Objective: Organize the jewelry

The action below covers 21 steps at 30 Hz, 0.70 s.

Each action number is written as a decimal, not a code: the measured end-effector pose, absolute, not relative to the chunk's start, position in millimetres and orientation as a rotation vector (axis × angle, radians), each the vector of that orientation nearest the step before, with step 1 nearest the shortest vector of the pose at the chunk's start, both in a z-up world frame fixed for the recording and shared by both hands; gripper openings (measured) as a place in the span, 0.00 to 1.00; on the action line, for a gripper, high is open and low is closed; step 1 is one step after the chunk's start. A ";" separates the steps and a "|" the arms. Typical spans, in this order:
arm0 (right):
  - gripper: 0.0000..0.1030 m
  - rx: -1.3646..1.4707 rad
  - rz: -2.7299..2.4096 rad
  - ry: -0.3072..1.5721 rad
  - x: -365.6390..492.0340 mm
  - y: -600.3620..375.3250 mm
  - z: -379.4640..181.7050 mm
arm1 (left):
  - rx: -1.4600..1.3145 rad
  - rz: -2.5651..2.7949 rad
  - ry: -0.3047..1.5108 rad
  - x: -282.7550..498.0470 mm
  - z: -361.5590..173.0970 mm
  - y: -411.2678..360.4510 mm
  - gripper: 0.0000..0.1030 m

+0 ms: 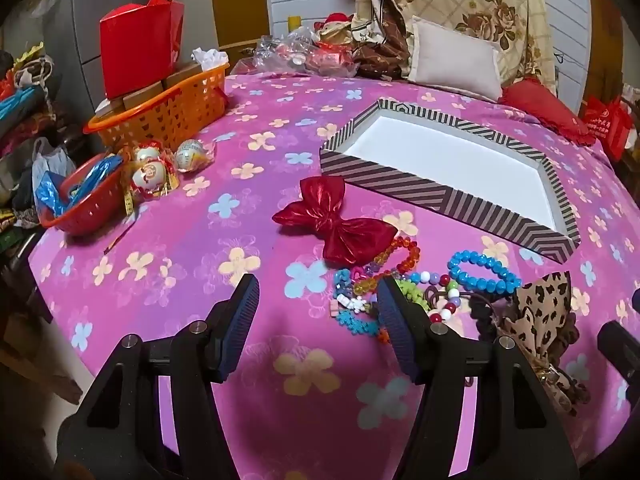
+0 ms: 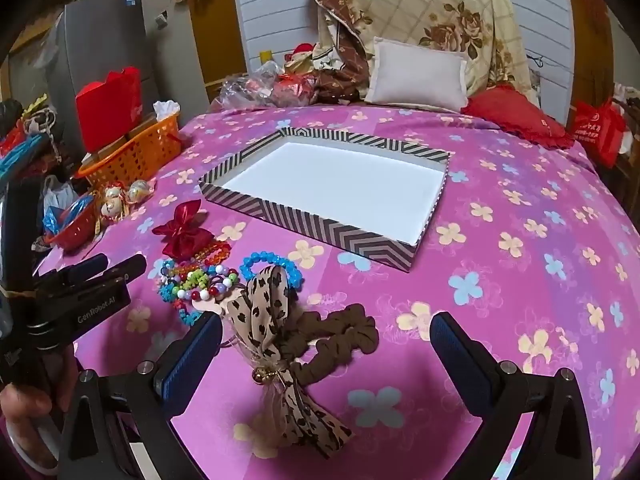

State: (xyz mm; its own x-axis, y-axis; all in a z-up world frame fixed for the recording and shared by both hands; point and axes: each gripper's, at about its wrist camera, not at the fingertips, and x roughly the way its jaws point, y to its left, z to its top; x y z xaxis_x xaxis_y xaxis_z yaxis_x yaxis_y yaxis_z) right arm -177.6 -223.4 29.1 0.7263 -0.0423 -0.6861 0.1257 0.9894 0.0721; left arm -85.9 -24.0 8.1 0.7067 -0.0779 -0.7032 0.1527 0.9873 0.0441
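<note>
A striped shallow box (image 1: 444, 194) with a white empty inside lies on the pink flowered bedspread; it also shows in the right wrist view (image 2: 320, 220). Near it lie a red shiny bow (image 1: 340, 224) (image 2: 182, 232), a blue bead bracelet (image 1: 484, 270) (image 2: 272, 268), a heap of coloured bead bracelets (image 1: 376, 280) (image 2: 196, 280), a leopard-print bow (image 1: 540, 320) (image 2: 268, 320) and a brown scrunchie (image 2: 340, 340). My left gripper (image 1: 316, 320) is open and empty, just left of the bead heap. My right gripper (image 2: 326, 344) is open and empty, its fingers either side of the leopard bow and scrunchie.
An orange basket (image 1: 168, 112) with boxes and a red bag (image 1: 140, 44) stands at the bed's left edge. A red bowl (image 1: 88, 200) and wrapped eggs (image 1: 152, 172) lie in front of it. Pillows (image 1: 456, 56) and a red cushion (image 1: 548, 112) sit at the back.
</note>
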 end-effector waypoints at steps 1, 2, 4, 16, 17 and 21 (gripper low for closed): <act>1.00 0.113 -0.097 0.748 -178.5 -223.3 29.7 | 0.098 -0.129 0.778 -86.6 8.6 -24.2 0.60; 1.00 0.110 -0.097 0.746 -179.3 -223.2 30.3 | 0.097 -0.129 0.779 -87.7 8.8 -24.6 0.60; 1.00 0.106 -0.096 0.745 -180.4 -222.7 31.7 | 0.098 -0.127 0.779 -89.9 9.4 -25.7 0.60; 1.00 0.111 -0.073 0.743 -180.5 -224.6 32.3 | 0.094 -0.128 0.794 -94.1 11.5 -29.0 0.60; 1.00 0.115 -0.069 0.737 -181.6 -223.3 31.5 | 0.093 -0.129 0.795 -94.2 11.4 -28.9 0.60; 1.00 0.104 -0.068 0.780 -180.2 -222.1 27.0 | 0.091 -0.127 0.803 -93.2 10.5 -29.1 0.60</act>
State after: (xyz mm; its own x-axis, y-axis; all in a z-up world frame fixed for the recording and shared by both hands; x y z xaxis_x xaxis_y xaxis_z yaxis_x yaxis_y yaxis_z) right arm -180.2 -222.1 27.0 0.7089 -0.0227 -0.7050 0.0995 0.9927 0.0680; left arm -93.2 -29.1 10.5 0.6879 -0.0784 -0.7216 0.1478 0.9884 0.0335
